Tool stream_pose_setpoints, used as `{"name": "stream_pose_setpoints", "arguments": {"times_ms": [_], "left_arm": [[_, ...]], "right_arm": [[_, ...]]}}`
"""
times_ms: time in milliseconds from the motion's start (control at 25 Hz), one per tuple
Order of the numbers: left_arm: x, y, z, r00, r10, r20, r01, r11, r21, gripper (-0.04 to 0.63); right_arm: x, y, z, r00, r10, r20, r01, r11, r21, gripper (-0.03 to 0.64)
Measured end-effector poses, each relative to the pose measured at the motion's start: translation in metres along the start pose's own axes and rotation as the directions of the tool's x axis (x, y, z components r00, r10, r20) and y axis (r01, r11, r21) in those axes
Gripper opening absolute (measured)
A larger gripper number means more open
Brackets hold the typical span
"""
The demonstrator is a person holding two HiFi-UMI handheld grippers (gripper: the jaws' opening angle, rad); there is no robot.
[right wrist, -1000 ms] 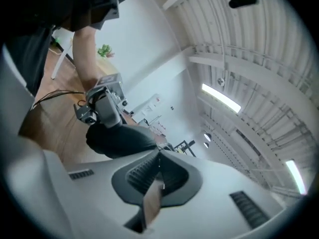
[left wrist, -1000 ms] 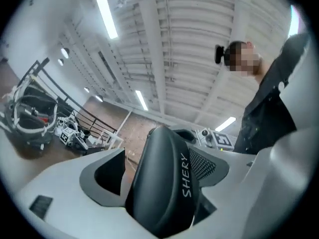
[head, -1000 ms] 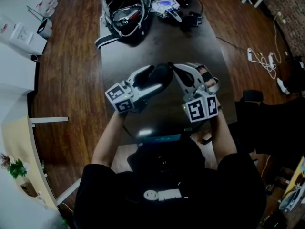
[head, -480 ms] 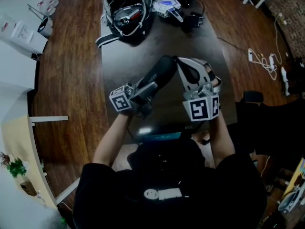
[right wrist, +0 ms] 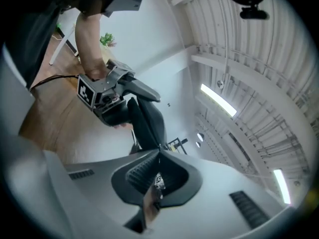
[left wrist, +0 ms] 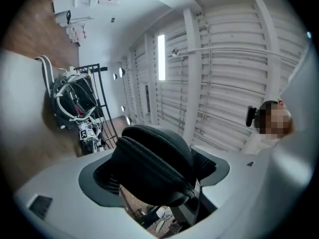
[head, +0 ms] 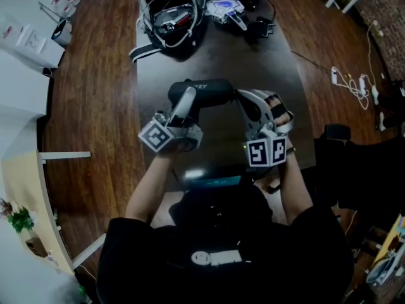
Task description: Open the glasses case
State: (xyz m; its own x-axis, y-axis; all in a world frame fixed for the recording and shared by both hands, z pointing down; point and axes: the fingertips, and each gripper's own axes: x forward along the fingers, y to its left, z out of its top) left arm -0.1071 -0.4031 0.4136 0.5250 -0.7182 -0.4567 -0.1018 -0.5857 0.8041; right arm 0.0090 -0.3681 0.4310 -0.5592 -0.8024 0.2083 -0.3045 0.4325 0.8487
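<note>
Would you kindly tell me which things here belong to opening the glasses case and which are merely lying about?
In the job: glasses case, clamped in the left gripper; its zipper pull, pinched by the shut right gripper.
Lying about: open black bag and marker-tagged gear at the far end of the table; white cables on the floor.
</note>
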Motion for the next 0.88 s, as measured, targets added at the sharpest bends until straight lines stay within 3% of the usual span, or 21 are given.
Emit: {"name": "stream_pose_setpoints", "arguments": {"times_ms": [80, 200, 320, 400, 480, 560, 640, 760, 880], "left_arm": [[-0.003, 0.012, 0.007, 0.995, 0.050, 0.083, -0.039, 0.991, -0.126, 0.408], [-0.014, 0.041, 0.016, 0.968, 0.169, 0.184, -0.106, 0.945, -0.309, 0.411], [-0.024, 0.060, 0.012, 0.945, 0.272, 0.181, -0.183, 0.899, -0.397, 0.411], [-0.029, 0.067, 0.011, 0.934, 0.315, 0.166, -0.223, 0.881, -0.418, 0.411], [-0.028, 0.064, 0.014, 0.941, 0.303, 0.149, -0.234, 0.904, -0.357, 0.411], [-0.019, 0.049, 0.013, 0.968, 0.239, 0.081, -0.217, 0.951, -0.219, 0.363], [-0.008, 0.031, 0.007, 0.982, 0.188, -0.021, -0.189, 0.979, -0.069, 0.341], [0.000, 0.015, -0.006, 0.972, 0.161, -0.171, -0.145, 0.984, 0.103, 0.304], [-0.001, 0.009, -0.018, 0.951, 0.144, -0.275, -0.088, 0.974, 0.208, 0.290]], "right_arm": [[-0.001, -0.002, 0.010, 0.998, -0.040, 0.038, 0.042, 0.998, -0.046, 0.008], [-0.002, 0.007, 0.021, 0.994, -0.058, 0.098, 0.071, 0.989, -0.133, 0.008], [-0.005, 0.022, 0.023, 0.993, -0.050, 0.111, 0.067, 0.985, -0.159, 0.008], [-0.008, 0.035, 0.023, 0.993, -0.026, 0.117, 0.047, 0.983, -0.176, 0.008], [-0.012, 0.051, 0.021, 0.993, 0.014, 0.120, 0.013, 0.975, -0.221, 0.008], [-0.015, 0.070, 0.013, 0.992, 0.072, 0.103, -0.043, 0.966, -0.254, 0.008], [-0.017, 0.089, 0.007, 0.985, 0.154, 0.082, -0.129, 0.958, -0.256, 0.009], [-0.014, 0.105, -0.002, 0.962, 0.271, 0.043, -0.260, 0.950, -0.175, 0.012], [-0.006, 0.109, -0.007, 0.928, 0.371, 0.034, -0.371, 0.929, -0.017, 0.011]]}}
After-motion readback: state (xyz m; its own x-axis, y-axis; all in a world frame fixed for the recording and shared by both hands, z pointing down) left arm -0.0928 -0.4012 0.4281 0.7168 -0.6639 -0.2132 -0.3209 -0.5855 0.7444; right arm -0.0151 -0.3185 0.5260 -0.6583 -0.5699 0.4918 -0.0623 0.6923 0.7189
